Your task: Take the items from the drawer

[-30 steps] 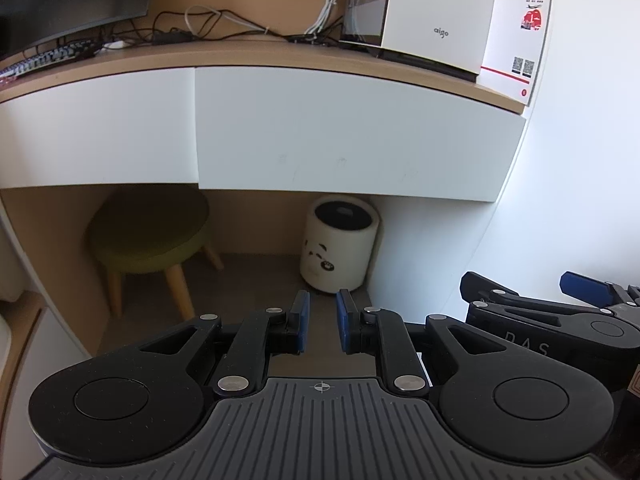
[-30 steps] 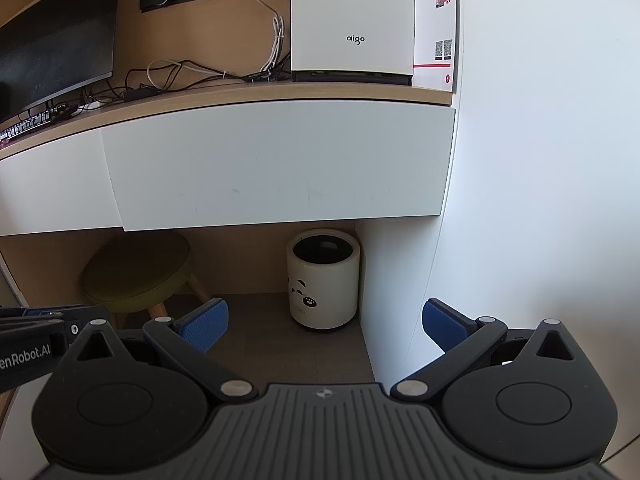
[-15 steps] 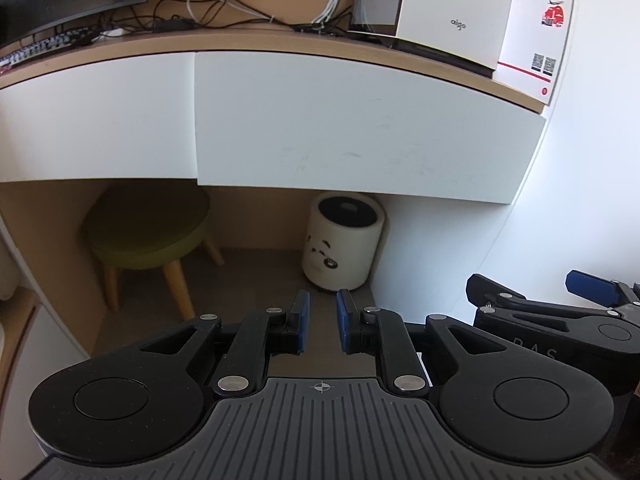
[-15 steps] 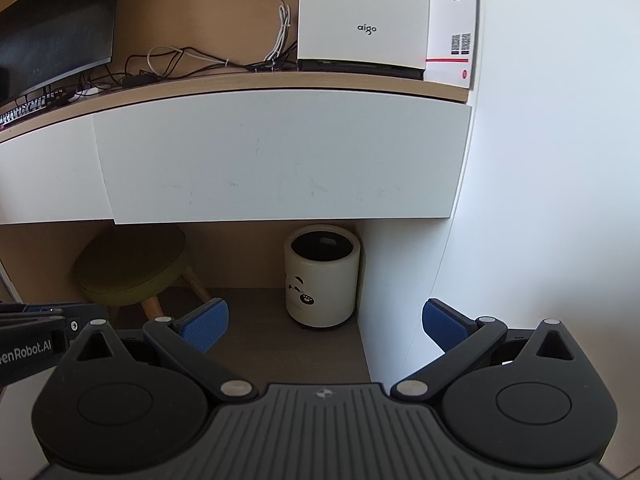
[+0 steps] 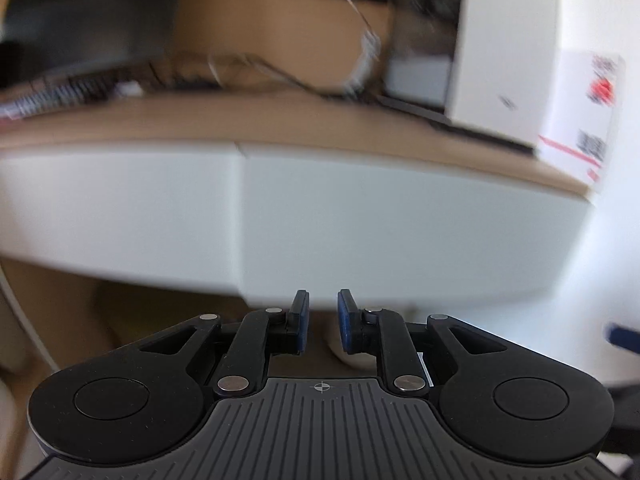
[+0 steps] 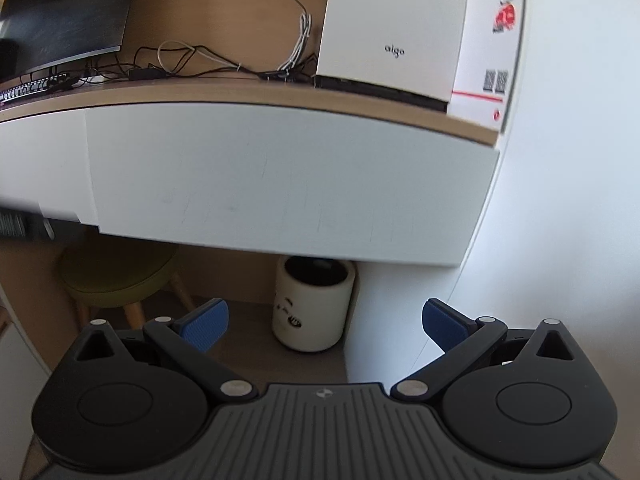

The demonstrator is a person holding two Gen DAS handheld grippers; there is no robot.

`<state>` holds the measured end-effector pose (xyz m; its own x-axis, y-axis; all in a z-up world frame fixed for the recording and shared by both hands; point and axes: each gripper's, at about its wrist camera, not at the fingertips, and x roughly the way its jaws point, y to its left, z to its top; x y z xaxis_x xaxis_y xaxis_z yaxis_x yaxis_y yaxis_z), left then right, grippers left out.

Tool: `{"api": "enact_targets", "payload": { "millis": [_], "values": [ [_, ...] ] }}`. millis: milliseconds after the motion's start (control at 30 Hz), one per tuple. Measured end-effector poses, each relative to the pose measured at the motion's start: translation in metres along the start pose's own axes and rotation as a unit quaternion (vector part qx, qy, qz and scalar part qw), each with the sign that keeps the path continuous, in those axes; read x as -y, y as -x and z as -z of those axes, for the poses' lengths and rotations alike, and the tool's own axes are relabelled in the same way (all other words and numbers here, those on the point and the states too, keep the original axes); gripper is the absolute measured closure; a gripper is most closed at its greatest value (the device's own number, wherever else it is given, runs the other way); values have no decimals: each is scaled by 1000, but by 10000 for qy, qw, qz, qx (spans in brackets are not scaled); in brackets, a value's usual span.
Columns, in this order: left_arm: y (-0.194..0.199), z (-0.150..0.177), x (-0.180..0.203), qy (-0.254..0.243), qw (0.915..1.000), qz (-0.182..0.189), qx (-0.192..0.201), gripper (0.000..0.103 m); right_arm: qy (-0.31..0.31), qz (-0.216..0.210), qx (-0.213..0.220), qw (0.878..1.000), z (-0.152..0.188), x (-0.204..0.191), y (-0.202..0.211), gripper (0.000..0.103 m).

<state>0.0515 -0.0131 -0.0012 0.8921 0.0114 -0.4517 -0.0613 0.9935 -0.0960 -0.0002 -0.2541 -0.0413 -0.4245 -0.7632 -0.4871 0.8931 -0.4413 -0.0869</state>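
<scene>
Two white drawer fronts sit shut under the wooden desk top. The right drawer front (image 5: 400, 232) (image 6: 280, 176) fills the middle of both views, and the left drawer front (image 5: 120, 200) (image 6: 40, 160) lies beside it. Neither front has a visible handle, and the contents are hidden. My left gripper (image 5: 323, 320) is shut with only a narrow slit between its blue pads, level with the lower edge of the right front. My right gripper (image 6: 324, 320) is open wide and empty, below that same front. The left wrist view is motion-blurred.
On the desk stand a white box (image 6: 392, 28), a card with red print (image 6: 492, 48), tangled cables (image 6: 192, 60), a keyboard (image 6: 32, 88) and a dark monitor (image 6: 64, 16). Under it are a white bin (image 6: 312, 308) and an olive stool (image 6: 120, 276). A white wall (image 6: 560, 200) closes the right side.
Both grippers have risen and come closer to the drawer fronts, the left one fast enough to blur its view. Neither gripper's jaws have changed.
</scene>
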Motion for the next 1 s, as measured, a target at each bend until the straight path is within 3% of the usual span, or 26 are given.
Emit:
{"api": "enact_targets", "payload": {
  "millis": [100, 233, 367, 533, 900, 1000],
  "values": [
    [-12, -25, -22, 248, 9995, -127, 120, 84, 125, 39, 46, 9999, -10, -6, -8, 0],
    [-28, -47, -37, 343, 9990, -34, 298, 84, 297, 9, 60, 9995, -24, -20, -19, 0],
    [-40, -58, -45, 318, 9987, 7, 393, 84, 434, 5, 227, 9988, -46, -33, -30, 0],
    [-52, -69, -57, 631, 9968, 227, 439, 84, 404, -83, 437, 9982, -84, -37, -50, 0],
    [-67, -79, -67, 625, 9961, 591, 207, 84, 208, -139, 658, 9975, -115, -42, -77, 0],
    [-70, -81, -66, 628, 9955, 697, 117, 78, 136, -93, 768, 9969, -121, -45, -78, 0]
  ]
}}
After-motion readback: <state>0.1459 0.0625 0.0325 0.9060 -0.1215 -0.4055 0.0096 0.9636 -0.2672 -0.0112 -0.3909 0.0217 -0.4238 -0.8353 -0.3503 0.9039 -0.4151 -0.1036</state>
